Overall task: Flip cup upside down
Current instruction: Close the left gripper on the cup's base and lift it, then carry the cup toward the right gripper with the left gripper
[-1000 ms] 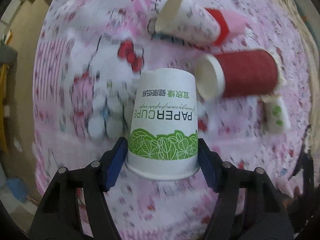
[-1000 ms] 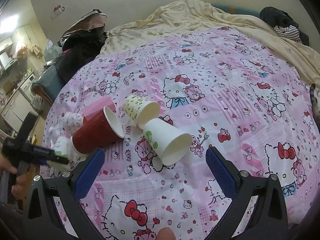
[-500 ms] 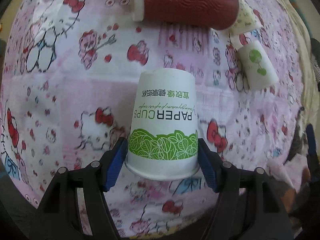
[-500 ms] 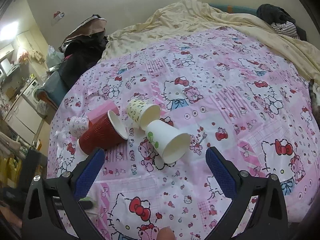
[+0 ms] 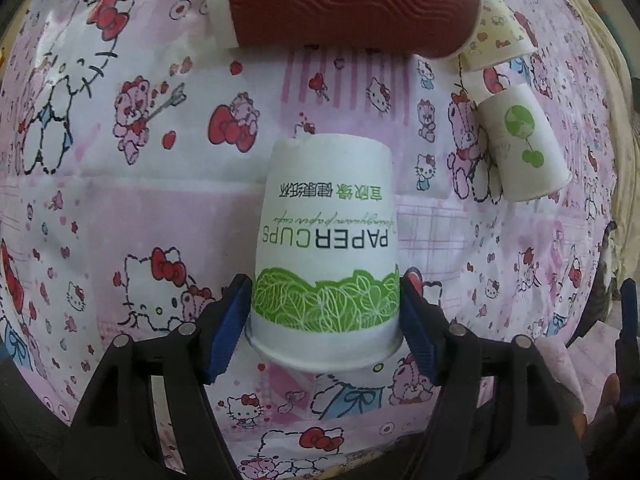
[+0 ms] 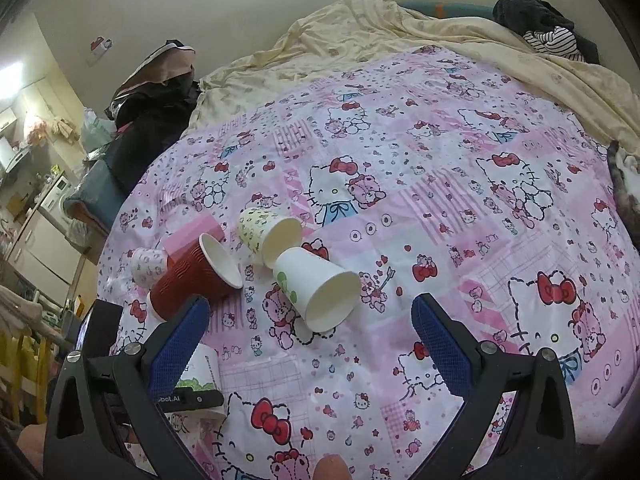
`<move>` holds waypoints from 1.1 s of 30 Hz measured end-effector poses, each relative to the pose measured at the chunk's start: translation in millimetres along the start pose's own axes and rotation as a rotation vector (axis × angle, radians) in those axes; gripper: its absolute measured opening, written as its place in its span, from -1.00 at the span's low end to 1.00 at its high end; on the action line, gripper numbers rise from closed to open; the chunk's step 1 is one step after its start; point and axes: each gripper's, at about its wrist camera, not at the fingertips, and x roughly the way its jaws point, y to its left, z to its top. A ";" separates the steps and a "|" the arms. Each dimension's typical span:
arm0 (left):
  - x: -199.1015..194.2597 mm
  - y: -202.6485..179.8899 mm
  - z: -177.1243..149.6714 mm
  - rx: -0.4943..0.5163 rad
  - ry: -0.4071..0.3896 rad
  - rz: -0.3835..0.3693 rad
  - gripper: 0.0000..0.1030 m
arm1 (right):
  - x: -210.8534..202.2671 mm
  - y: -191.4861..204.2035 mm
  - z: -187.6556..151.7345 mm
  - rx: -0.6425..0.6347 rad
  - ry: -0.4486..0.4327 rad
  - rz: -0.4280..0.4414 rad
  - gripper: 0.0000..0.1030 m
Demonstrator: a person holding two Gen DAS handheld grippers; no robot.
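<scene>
My left gripper (image 5: 324, 320) is shut on a white paper cup (image 5: 326, 240) with a green leaf band and "PAPER CUPS" print. The cup is upside down in the left wrist view, its rim toward the camera, low over the pink Hello Kitty bedspread (image 5: 120, 200). In the right wrist view part of this cup (image 6: 200, 372) shows behind my left finger at lower left. My right gripper (image 6: 310, 344) is open and empty, above the bedspread near the lying cups.
Lying on their sides: a red ribbed cup (image 6: 192, 284) (image 5: 348, 4), a white cup with a green cherry (image 6: 316, 288) (image 5: 524, 140), a yellowish patterned cup (image 6: 268, 232) (image 5: 496, 40), a pink cup (image 6: 192, 234), a small white cup (image 6: 146, 266). A cream blanket (image 6: 400, 32) lies behind.
My left gripper has carried the cup across and down toward the bedspread, closer to the red cup. The right gripper has barely moved and stays open.
</scene>
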 end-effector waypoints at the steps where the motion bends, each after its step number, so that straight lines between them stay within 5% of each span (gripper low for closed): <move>1: -0.8 0.5 0.2 0.000 -0.005 0.001 0.62 | 0.1 0.4 -0.1 -0.001 0.001 0.003 1.00; 3: -0.4 -3.4 -0.6 -0.008 -0.027 -0.008 0.77 | 0.4 1.7 -0.6 -0.006 0.001 0.002 1.00; 17: -24.3 11.3 -8.3 0.005 -0.096 -0.014 0.77 | 2.6 7.9 -4.2 -0.030 0.008 0.001 1.00; 24: -75.1 27.4 -33.0 0.025 -0.233 -0.063 0.77 | 6.6 8.6 -7.1 -0.037 0.039 0.028 1.00; 33: -95.7 92.8 -52.5 -0.003 -0.371 0.073 0.77 | 29.9 11.4 -19.3 0.006 0.169 0.133 1.00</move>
